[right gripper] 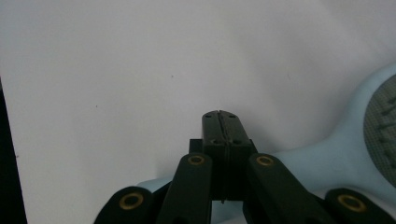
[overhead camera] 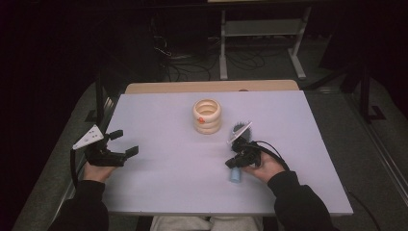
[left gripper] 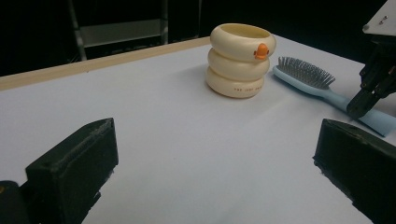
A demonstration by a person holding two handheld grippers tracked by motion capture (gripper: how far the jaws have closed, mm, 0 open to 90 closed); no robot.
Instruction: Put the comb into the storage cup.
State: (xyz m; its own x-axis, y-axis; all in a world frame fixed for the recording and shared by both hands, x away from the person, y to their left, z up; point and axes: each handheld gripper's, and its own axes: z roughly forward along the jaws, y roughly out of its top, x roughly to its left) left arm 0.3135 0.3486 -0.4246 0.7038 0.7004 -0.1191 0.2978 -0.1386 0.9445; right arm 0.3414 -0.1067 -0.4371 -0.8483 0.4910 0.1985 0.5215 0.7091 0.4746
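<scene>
Pressing shut jaws against a hairbrush handle on the worktop

Right gripper [right gripper: 221, 116] is clenched with nothing between its jaws, resting on the brush [left gripper: 322, 86] handle beside the cup [overhead camera: 207, 115]; left gripper [overhead camera: 122, 143] waits released. Brush could skid or tip (jaws grip nothing). Small print on the cup is unreadable.

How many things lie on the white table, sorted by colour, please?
Cream: 1, the ring-shaped holder with an orange duck beak
Light blue: 1, the hairbrush
Total: 2
</scene>
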